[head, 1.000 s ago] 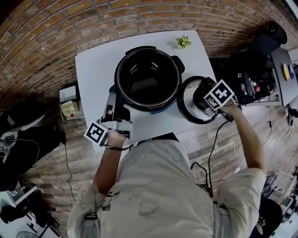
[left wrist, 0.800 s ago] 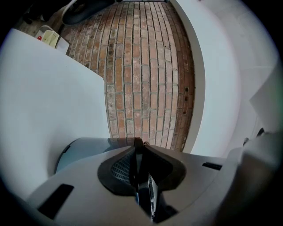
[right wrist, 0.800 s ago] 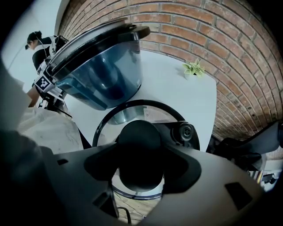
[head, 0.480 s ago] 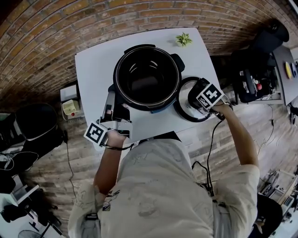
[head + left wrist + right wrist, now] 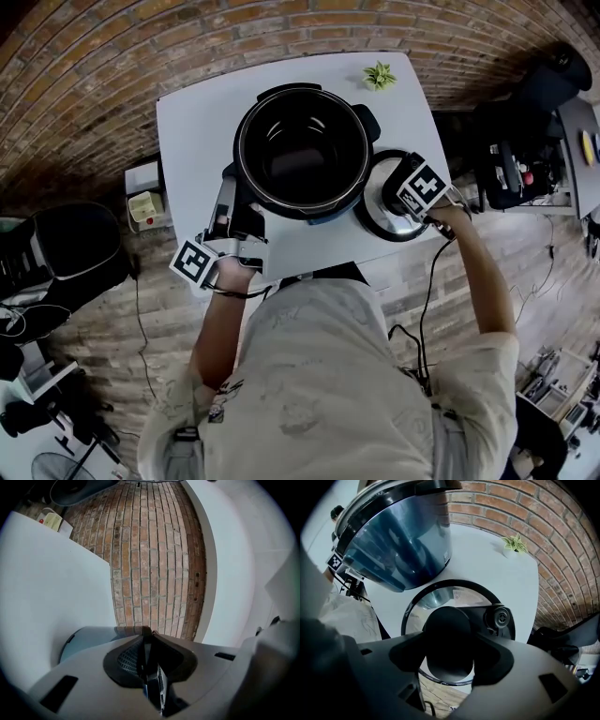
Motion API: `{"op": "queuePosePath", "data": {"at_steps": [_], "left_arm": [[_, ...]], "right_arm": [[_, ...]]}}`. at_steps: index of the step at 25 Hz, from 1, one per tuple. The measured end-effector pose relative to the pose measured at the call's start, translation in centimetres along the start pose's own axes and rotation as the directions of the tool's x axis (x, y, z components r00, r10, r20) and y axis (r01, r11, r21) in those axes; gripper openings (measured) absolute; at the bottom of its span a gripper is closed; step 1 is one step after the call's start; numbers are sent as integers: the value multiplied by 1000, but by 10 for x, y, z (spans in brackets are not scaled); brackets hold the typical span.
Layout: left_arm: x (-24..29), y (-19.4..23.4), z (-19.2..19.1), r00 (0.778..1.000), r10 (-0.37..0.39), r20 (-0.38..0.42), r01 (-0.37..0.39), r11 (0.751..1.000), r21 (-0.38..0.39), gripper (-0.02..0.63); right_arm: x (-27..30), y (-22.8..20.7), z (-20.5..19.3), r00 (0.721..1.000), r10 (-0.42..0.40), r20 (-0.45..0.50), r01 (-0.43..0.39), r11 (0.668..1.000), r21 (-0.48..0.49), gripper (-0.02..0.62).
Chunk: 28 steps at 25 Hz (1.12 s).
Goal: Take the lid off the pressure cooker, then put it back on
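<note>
The black-rimmed glass lid (image 5: pixel 454 595), clamped at its black knob (image 5: pixel 446 630) by the right gripper (image 5: pixel 450 657), is set on the white table (image 5: pixel 187 122) just right of the open blue pressure cooker (image 5: pixel 401 550). The cooker's handle (image 5: pixel 153 686) is pinched by the left gripper (image 5: pixel 148 640).

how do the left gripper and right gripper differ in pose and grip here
The left gripper points level; the right gripper points straight down. The left gripper's jaws are nearly together on a thin dark handle at the side of the open blue pressure cooker; the right gripper's jaws stand wide around the round black knob of the black-rimmed lid. Both are shut on something.
</note>
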<state>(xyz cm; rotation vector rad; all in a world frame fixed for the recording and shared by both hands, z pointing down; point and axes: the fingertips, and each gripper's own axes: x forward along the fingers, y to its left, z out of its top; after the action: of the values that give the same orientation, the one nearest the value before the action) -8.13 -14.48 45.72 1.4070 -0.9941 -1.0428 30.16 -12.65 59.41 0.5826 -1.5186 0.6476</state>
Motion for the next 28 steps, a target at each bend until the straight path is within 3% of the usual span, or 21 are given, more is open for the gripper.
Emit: {"op": "queuePosePath", "data": {"at_steps": [6, 13, 15, 16, 17, 19, 22, 23, 25, 26, 27, 28], "left_arm": [[-2, 0, 2, 1000, 9, 0, -9, 999, 35, 84], [-13, -1, 29, 997, 44, 69, -53, 990, 128, 173], [-20, -3, 41, 992, 65, 109, -88, 970, 225, 179], [-25, -6, 47, 987, 86, 133, -127, 933, 336, 183], [-30, -11, 52, 982, 104, 157, -168, 863, 476, 183], [-36, -30, 56, 977, 98, 189, -205, 665, 718, 183], [-39, -47, 52, 971, 95, 220, -239, 376, 895, 182], [-40, -49, 49, 967, 105, 233, -252, 256, 933, 181], [-40, -53, 41, 961, 118, 251, -251, -16, 968, 181], [-39, -54, 35, 960, 125, 250, -235, -124, 964, 179], [-38, -52, 29, 960, 139, 244, -217, -185, 959, 179], [-37, -50, 26, 960, 156, 235, -202, -200, 959, 179]], "right_arm": [[1, 1, 0, 1000, 4, -9, -4, 1000, 2, 296], [1, 1, 0, 1000, 7, -8, -7, 1000, 4, 298], [2, 0, 0, 1000, 7, -3, -7, 1000, 6, 299], [2, 0, 0, 1000, 7, -1, -7, 1000, 7, 299], [2, 0, 0, 1000, 7, 1, -7, 1000, 8, 299], [2, 0, 0, 1000, 6, 1, -6, 1000, 9, 301], [1, 0, 0, 1000, 5, -5, -4, 1000, 11, 301], [1, 0, 0, 1000, 4, -6, -4, 1000, 12, 301], [1, 0, -1, 1000, 4, -4, -4, 1000, 13, 301], [1, 0, -1, 1000, 4, -3, -4, 1000, 13, 301], [1, 0, -1, 1000, 4, -2, -4, 1000, 12, 301], [1, 0, 0, 1000, 4, -2, -4, 1000, 12, 301]]}}
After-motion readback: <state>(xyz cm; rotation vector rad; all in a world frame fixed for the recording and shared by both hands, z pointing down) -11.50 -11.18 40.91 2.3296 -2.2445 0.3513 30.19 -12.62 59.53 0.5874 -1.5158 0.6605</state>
